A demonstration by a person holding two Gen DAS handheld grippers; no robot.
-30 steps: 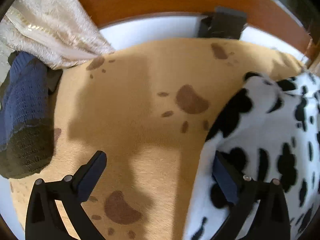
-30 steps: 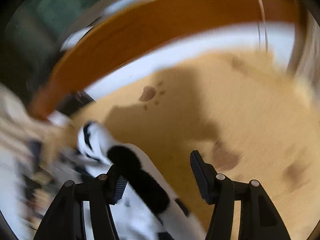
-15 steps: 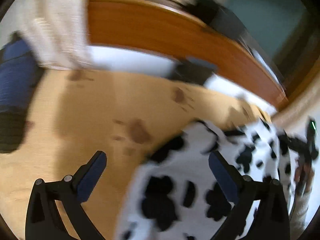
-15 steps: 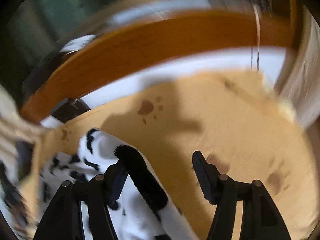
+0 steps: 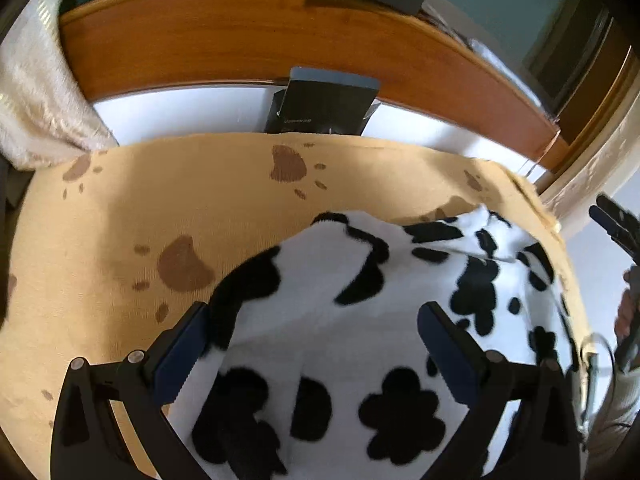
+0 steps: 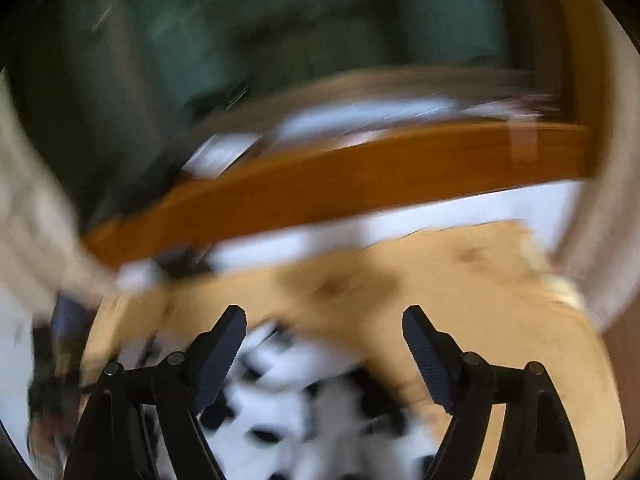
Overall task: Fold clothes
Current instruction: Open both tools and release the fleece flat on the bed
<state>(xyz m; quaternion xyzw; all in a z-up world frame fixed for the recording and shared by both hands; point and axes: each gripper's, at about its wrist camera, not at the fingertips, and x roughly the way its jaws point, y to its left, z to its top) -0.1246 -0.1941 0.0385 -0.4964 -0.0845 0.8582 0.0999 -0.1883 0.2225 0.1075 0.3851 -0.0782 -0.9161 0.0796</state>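
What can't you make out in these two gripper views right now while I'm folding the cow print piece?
- Right wrist view: motion blur smears everything; the cow-print garment shows no clear edges.
- Left wrist view: the garment's near part is cut off by the bottom edge and the left gripper.
- The black box's small lettering is unreadable.
- Right gripper: open, though contact with the cloth is unclear.

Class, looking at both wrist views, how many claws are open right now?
2. The left claw is open, straddling the cow-print garment on the tan blanket. The right claw is open above the same garment, though that view is blurred.
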